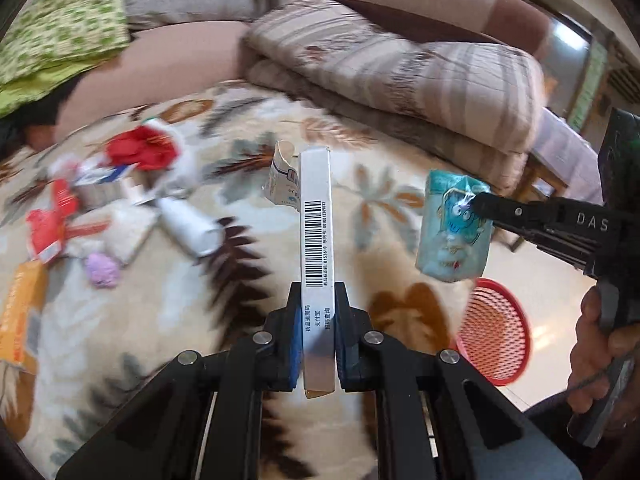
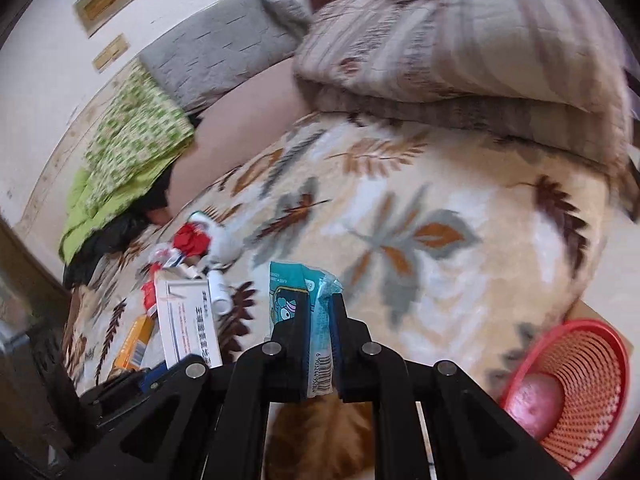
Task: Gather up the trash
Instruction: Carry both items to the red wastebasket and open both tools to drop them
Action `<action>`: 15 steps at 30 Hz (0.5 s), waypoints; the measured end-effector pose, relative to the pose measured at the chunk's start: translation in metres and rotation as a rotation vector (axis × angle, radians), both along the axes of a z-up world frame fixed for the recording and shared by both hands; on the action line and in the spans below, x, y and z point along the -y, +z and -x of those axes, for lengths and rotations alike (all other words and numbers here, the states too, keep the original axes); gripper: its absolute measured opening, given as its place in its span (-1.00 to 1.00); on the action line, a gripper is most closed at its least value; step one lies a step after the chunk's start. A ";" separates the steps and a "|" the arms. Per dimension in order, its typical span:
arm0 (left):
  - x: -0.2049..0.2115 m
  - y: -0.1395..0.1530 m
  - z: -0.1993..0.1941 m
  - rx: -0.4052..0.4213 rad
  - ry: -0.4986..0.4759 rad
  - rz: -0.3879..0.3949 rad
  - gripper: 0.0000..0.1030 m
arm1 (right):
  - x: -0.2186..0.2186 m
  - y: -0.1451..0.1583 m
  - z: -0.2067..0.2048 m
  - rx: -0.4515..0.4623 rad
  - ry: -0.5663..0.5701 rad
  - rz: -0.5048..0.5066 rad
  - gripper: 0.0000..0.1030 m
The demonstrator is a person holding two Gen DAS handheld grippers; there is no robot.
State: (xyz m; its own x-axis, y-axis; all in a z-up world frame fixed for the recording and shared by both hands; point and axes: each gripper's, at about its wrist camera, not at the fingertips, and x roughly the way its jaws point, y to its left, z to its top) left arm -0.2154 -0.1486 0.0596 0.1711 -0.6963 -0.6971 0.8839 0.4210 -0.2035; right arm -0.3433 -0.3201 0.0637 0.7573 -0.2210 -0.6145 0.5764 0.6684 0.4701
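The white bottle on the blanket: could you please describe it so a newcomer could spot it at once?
On the leaf-patterned blanket, look to the trash pile beside the red wrapper. The white bottle lies on its side at the pile's edge, the only smooth round item among flat boxes and crumpled wrappers.

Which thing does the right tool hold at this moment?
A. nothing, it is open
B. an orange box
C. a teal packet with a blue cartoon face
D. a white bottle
C: in the right wrist view the right tool is shut on the teal packet, and the left wrist view shows the same packet hanging from its tip, near the red basket.
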 end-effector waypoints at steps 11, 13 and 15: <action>0.077 0.021 0.095 -0.049 -0.359 0.015 -0.75 | 0.030 0.024 0.131 -0.026 -0.235 0.065 -0.81; 0.091 0.025 0.110 -0.062 -0.432 0.006 -0.75 | 0.037 0.022 0.153 -0.035 -0.273 0.061 -0.81; 0.104 0.027 0.121 -0.077 -0.485 -0.001 -0.75 | 0.045 0.017 0.171 -0.053 -0.306 0.054 -0.81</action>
